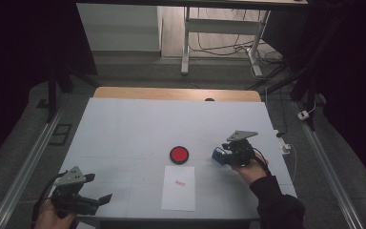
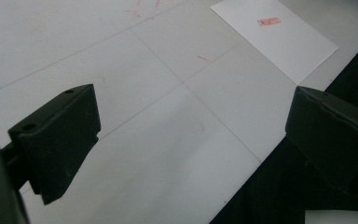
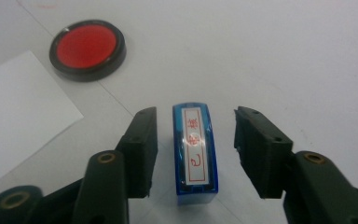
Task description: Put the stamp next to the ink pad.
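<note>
My left gripper [image 1: 106,198] hangs over the table's [image 1: 124,129] near left corner, jaws spread wide and empty, so no risk there. The paper [image 1: 179,188] with its red print lies in the middle, the ink pad [image 1: 178,154] just beyond it. At the right, the stamp [image 3: 195,151] stands on the table between the jaws of my right gripper [image 3: 193,140], which are parted with a gap on each side. If I pull back crooked, a jaw could clip the stamp and tip it toward the paper, smudging it.
</note>
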The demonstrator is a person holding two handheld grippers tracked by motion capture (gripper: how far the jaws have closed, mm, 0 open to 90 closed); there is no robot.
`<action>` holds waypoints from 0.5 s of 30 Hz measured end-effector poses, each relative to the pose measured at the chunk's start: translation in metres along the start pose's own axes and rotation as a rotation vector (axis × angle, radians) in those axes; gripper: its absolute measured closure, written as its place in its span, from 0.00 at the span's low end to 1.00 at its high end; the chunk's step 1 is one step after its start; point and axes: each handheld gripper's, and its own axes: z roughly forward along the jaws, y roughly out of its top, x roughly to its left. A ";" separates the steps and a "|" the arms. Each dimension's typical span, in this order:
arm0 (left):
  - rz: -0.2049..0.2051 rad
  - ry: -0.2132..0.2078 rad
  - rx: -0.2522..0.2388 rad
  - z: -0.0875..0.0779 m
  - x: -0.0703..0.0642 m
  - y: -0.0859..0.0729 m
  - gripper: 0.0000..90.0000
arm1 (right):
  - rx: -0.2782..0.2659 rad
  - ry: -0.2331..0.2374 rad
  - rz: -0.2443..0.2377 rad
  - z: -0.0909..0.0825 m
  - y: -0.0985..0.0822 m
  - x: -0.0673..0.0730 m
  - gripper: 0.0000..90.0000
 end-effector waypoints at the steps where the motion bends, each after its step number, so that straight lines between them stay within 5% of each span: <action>1: -0.001 -0.001 0.000 0.000 0.000 0.000 0.04 | -0.008 0.001 0.004 -0.001 0.000 0.000 0.52; 15: -0.001 -0.002 -0.002 0.000 0.000 -0.001 0.04 | -0.040 0.000 0.056 -0.016 0.003 0.011 0.21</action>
